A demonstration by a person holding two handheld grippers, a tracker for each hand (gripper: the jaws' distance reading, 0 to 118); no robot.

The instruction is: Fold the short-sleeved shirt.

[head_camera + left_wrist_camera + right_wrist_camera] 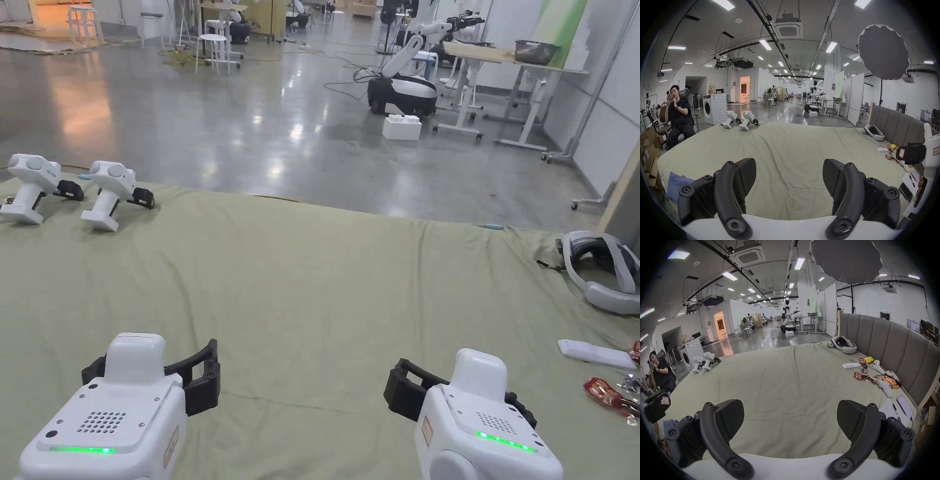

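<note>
Both empty, jaws wide apart: left gripper point(203, 375) and right gripper point(400, 387), low over the green bed sheet point(325, 281). Maybe the shirt: blue cloth point(676, 181) at 8 o'clock. Best grabbed first, then spread flat.

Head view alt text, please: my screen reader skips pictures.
Two white hand-held tools, left tool and right tool, hover open over a bare green sheet. Two spare grippers lie far left, a headset far right.

Green-sheeted bed point(325, 281), spare grippers point(75, 190), headset point(606, 272)
</note>
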